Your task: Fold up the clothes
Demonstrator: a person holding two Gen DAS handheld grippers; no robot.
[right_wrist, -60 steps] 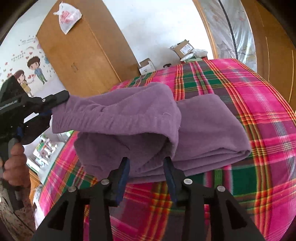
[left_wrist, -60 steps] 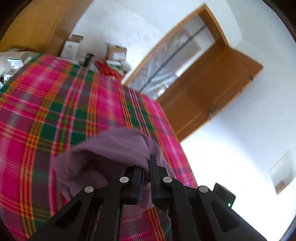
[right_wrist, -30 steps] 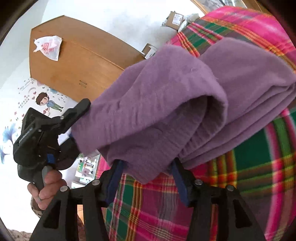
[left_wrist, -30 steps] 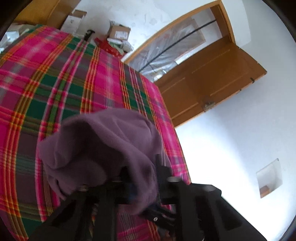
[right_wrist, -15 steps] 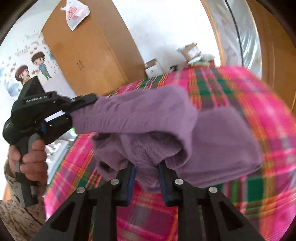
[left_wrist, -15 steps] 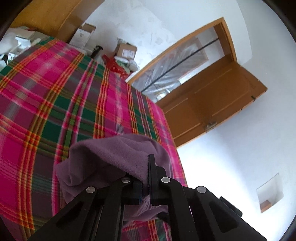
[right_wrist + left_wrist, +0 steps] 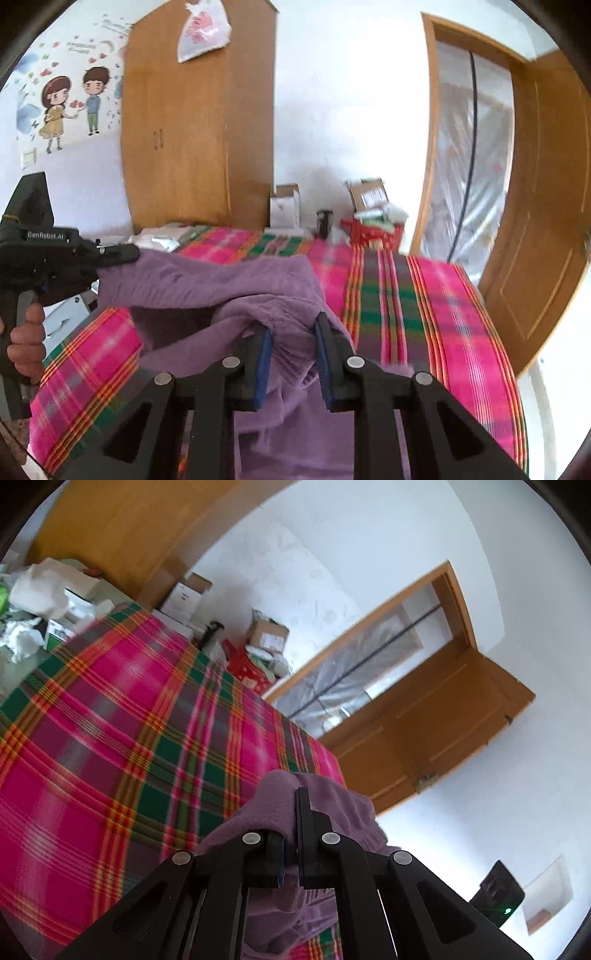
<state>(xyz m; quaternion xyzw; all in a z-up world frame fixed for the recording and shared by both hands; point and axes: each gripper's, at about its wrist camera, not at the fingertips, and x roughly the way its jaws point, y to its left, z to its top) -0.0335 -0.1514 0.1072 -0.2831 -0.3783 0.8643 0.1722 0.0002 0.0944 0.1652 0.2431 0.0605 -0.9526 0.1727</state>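
Purple fleece garment (image 7: 236,291) hangs lifted above the plaid-covered bed (image 7: 436,302), stretched between both tools. Left tool (image 7: 293,834) clamps tight on one bunched edge; in the right wrist view a hand (image 7: 26,339) grips its handle. Right tool (image 7: 291,354) pinches a fold between blue-padded fingers (image 7: 263,365), jaws partly apart with cloth between them.

White walls (image 7: 332,110) enclose a bright, daylit room. A tall wooden wardrobe (image 7: 192,129) stands at the far left with a plastic bag (image 7: 203,33) hanging on it; cartoon stickers (image 7: 70,107) decorate the wall to its left. Cardboard boxes (image 7: 284,206) and a red bag (image 7: 373,230) sit along the far wall. At the right, an open wooden door (image 7: 546,221) flanks a doorway covered with plastic sheeting (image 7: 472,166). A pink-and-green plaid bedspread (image 7: 110,738) fills the near area.
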